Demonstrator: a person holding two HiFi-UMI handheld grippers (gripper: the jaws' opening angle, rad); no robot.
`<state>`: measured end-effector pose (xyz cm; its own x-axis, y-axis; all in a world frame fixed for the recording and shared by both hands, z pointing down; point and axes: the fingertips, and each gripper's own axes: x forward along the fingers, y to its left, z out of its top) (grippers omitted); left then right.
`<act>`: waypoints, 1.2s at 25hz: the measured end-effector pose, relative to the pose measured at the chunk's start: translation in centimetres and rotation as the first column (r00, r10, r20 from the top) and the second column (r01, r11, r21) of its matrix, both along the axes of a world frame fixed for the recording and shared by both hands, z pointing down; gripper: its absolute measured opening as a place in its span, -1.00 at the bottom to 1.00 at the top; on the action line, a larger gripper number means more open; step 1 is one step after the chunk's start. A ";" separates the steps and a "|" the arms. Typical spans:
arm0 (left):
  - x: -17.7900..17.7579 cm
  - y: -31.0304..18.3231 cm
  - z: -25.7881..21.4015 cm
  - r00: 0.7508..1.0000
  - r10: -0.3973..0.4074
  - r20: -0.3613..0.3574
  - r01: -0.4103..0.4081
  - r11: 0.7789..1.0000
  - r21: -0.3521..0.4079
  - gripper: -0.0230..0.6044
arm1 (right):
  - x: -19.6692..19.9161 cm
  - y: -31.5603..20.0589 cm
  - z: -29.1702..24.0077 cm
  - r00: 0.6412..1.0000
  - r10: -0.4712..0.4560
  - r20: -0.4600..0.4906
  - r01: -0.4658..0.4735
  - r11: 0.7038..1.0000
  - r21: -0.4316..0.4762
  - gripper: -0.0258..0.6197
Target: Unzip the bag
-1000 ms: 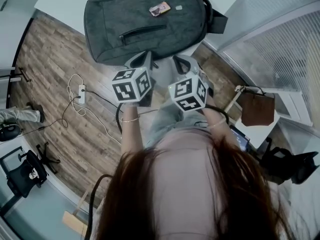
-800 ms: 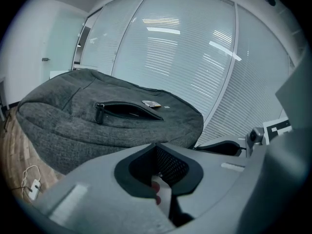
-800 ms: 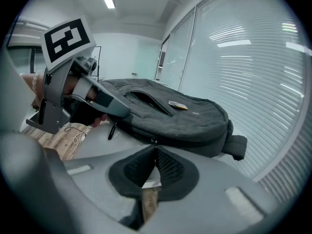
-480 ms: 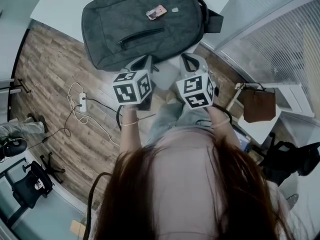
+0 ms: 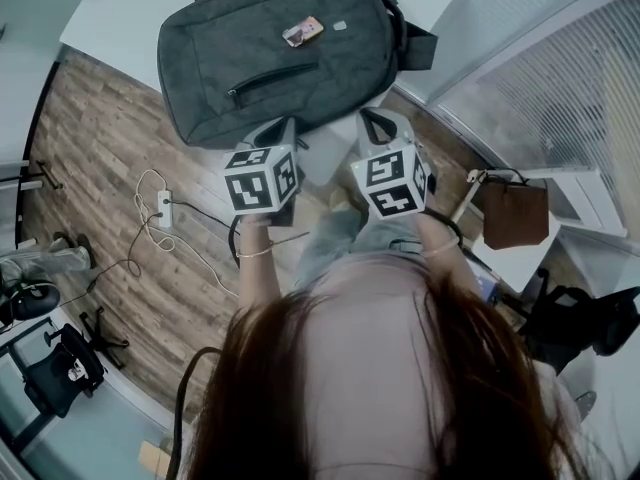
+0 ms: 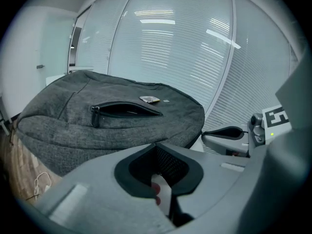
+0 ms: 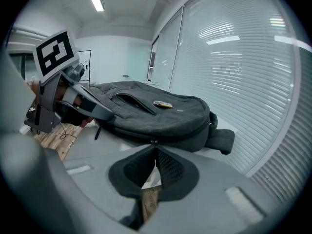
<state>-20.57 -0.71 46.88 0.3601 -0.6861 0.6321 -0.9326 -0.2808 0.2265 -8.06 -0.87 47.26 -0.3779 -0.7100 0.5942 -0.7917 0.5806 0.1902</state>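
A grey backpack [image 5: 280,53] lies flat on a white table [image 5: 130,8], its front pocket zip [image 5: 272,78] facing up and a small tag [image 5: 303,31] above it. Both grippers hover at the bag's near edge. My left gripper [image 5: 281,126] is shut and empty, short of the backpack [image 6: 112,116] in the left gripper view. My right gripper [image 5: 373,118] is also shut. In the right gripper view its tip [image 7: 155,147] sits right by a small zip pull [image 7: 154,141] on the side seam of the backpack [image 7: 161,113]; I cannot tell whether they touch.
Below the table is wood floor with a power strip [image 5: 162,203] and loose cables. A brown bag [image 5: 515,216] hangs at the right, and an office chair [image 5: 60,353] stands at the lower left. Slatted glass walls [image 7: 243,57] lie behind the table.
My right gripper has shifted a little to the right and toward the bag's edge. The left gripper has stayed put. Both stay shut.
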 end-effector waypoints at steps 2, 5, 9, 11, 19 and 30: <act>0.0 0.0 0.1 1.000 -0.013 0.007 0.013 1.000 -0.006 -0.90 | 0.2 -0.2 0.1 1.000 -0.010 0.001 0.010 1.000 -0.001 -0.89; 0.0 -0.1 0.1 0.999 -0.033 0.016 0.033 0.999 -0.013 -0.90 | 0.8 -0.5 0.0 1.000 -0.029 -0.004 0.029 1.000 -0.001 -0.89; 0.0 0.0 0.1 0.997 -0.062 0.050 0.062 0.998 -0.013 -0.90 | 1.3 -1.0 -0.2 0.999 -0.050 -0.005 0.050 0.999 -0.001 -0.89; 0.0 -0.1 0.1 0.996 -0.073 0.053 0.074 0.997 -0.018 -0.90 | 1.6 -1.2 -0.3 0.998 -0.063 -0.004 0.063 0.998 -0.006 -0.89; 0.0 -0.1 0.2 0.987 -0.137 0.084 0.139 0.990 -0.011 -0.90 | 3.1 -2.5 -0.6 0.997 -0.083 0.002 0.083 0.997 -0.010 -0.89; 0.0 0.0 0.4 0.980 -0.182 0.083 0.184 0.983 -0.021 -0.90 | 4.5 -4.2 -0.9 0.993 -0.118 0.002 0.118 0.993 -0.006 -0.89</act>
